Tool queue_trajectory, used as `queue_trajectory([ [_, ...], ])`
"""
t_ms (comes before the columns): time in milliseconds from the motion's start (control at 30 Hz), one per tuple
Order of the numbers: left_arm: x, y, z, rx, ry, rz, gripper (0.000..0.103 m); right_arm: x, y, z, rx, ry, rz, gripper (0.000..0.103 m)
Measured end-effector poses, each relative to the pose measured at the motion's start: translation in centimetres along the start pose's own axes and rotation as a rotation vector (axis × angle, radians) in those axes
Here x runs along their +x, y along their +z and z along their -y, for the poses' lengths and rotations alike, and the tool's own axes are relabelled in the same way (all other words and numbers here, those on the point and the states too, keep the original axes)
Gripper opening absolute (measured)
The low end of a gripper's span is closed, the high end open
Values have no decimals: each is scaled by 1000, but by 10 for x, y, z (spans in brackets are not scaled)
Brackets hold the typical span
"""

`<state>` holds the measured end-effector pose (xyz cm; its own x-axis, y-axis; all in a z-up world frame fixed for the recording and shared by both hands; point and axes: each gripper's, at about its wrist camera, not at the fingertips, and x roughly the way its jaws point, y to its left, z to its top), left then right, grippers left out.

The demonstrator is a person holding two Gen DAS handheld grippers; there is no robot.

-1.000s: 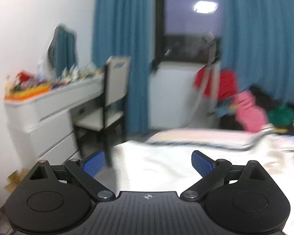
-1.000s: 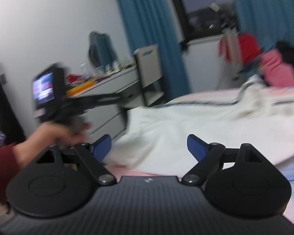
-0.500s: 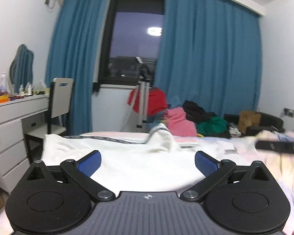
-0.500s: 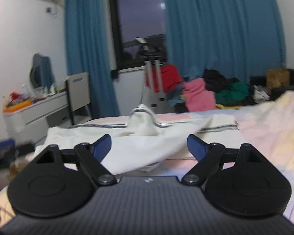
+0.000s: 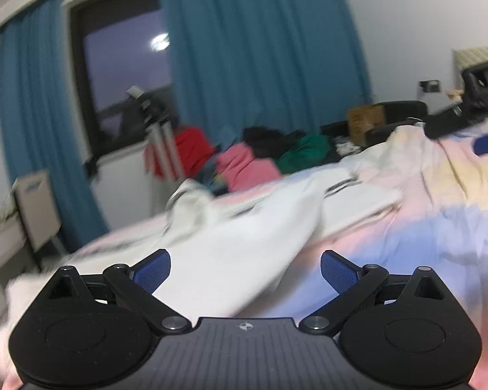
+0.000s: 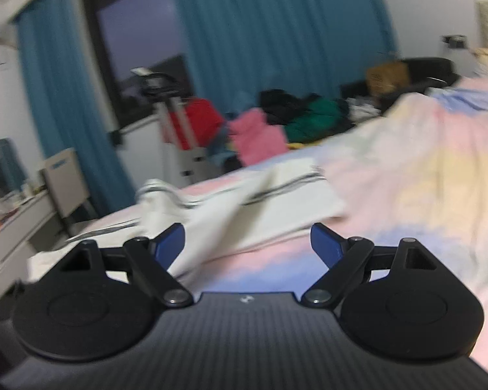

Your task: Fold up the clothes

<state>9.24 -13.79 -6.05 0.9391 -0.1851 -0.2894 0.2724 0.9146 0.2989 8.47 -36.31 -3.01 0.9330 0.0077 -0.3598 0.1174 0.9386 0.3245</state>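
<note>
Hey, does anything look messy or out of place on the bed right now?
Yes. The white garment with dark stripes lies rumpled and unfolded across the pastel bedsheet, one end bunched into a lump near the bed's far edge. Behind the bed, a clothes pile sits loosely heaped. Both views are blurred, so finer detail is unclear.

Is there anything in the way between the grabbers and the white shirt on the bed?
Nothing visible. The white garment lies spread on the bed just ahead of the open left gripper and right gripper.
</note>
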Motion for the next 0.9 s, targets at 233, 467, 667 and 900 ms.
queue_trajectory([
  [233, 130, 39, 67, 93, -70, -5, 95, 46, -17, 54, 187, -115, -104, 86],
  [467, 237, 47, 85, 136, -54, -129, 35, 86, -28, 54, 182, -118, -126, 86],
  [667, 195, 47, 58, 95, -134, -122, 5, 93, -30, 54, 204, -104, -112, 86],
  [900, 69, 38, 28, 40, -241, -74, 5, 74, -18, 56, 275, 14, -42, 86],
])
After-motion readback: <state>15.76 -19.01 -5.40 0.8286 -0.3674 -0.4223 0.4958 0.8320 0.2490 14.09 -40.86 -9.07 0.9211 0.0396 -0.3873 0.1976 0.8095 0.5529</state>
